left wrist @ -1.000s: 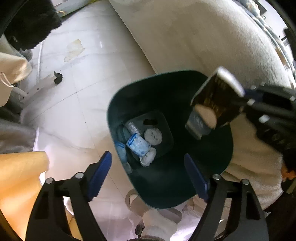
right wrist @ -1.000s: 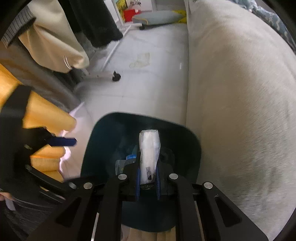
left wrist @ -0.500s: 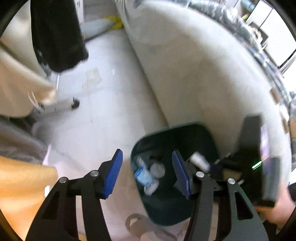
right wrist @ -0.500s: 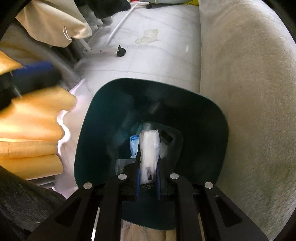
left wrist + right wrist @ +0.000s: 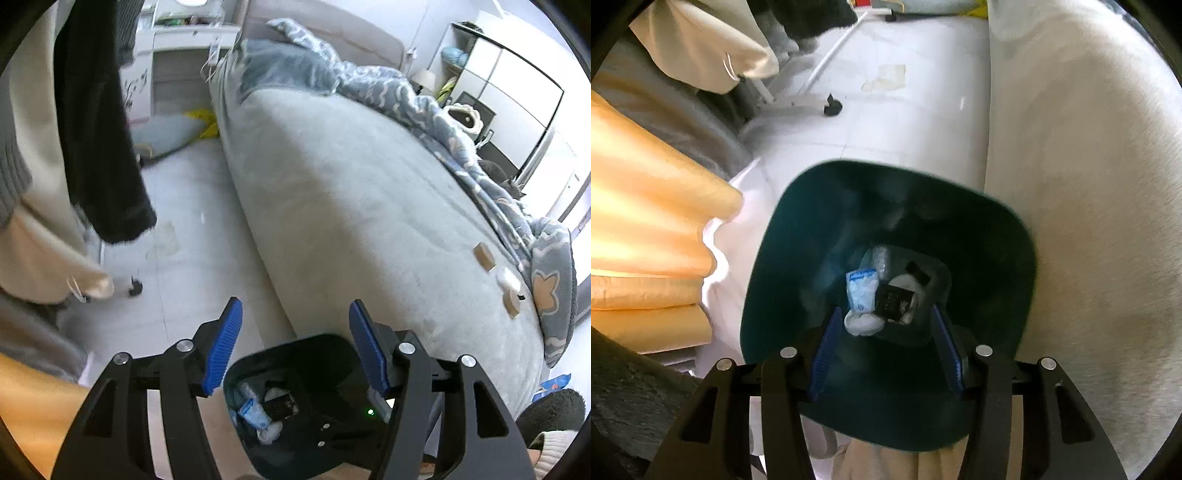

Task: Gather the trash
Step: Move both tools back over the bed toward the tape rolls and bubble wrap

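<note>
A dark teal bin [image 5: 764,280] stands on the floor beside the bed. In it lie a blue-and-white packet [image 5: 860,291], white wads [image 5: 862,323] and a small black box [image 5: 894,302]. My right gripper [image 5: 884,309] hangs over the bin's mouth, pointing steeply down, its jaws opening with nothing between the blue pads [image 5: 825,350]. My left gripper [image 5: 295,302] is higher and aimed over the bin [image 5: 280,345] toward the bed; its jaws are opening and empty. On the bed lie small brown boxes [image 5: 484,254] and a white item [image 5: 508,278].
The grey bed [image 5: 351,206] fills the right side, with a blue patterned blanket [image 5: 424,103] along its far edge. Hanging clothes [image 5: 96,147] and a rack's wheeled foot [image 5: 136,288] stand to the left. Orange fabric [image 5: 646,229] lies left of the bin. A stain [image 5: 886,77] marks the tiles.
My right gripper opened, and the box it held now lies in the bin. My left gripper rose and tilted up from the bin toward the bed.
</note>
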The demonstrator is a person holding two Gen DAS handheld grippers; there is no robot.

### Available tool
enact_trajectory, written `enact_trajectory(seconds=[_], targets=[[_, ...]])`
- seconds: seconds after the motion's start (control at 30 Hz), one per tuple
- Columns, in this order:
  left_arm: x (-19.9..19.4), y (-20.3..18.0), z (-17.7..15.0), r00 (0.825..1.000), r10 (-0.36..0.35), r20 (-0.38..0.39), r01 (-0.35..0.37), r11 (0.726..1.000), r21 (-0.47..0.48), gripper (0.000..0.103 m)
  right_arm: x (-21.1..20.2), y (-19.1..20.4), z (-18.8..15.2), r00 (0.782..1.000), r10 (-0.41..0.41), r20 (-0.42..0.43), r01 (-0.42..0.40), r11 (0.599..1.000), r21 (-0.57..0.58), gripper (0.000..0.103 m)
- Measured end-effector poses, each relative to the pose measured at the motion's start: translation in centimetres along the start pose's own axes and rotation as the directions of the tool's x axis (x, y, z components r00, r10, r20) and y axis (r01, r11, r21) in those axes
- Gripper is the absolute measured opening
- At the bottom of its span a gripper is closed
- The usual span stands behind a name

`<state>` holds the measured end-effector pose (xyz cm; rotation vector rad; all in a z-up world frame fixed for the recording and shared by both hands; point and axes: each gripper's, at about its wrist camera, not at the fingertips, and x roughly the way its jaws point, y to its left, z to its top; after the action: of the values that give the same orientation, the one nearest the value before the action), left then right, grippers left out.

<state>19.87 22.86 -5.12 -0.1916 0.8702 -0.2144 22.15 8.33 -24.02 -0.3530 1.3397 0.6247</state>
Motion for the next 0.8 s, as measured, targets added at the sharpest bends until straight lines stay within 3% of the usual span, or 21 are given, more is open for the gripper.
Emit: enact_trajectory(seconds=[0.33,0.5,0.8], targets=[[-4.1,-5.2,2.8,0.984,-0.07,0.162,0.063,0.997,0.045,0.076,-7.1,-2.3,0.3,0.981,-0.008,0.192,0.007,1.0,0.008,0.066],[-4.7,-7.4,4.1,0.967,-0.127,0.219,0.121,0.992,0.038,0.082,-10.8,-4.7,-0.5,0.951,-0.034,0.307,0.017,0.998,0.058,0.072],[-3.9,-13.5,5.1,0.957,-0.163,0.242,0.132,0.982,0.138,0.091,-15.7,-10.3,-2.7,0.901,-0.129,0.414,0.068,0.985,0.159,0.079]])
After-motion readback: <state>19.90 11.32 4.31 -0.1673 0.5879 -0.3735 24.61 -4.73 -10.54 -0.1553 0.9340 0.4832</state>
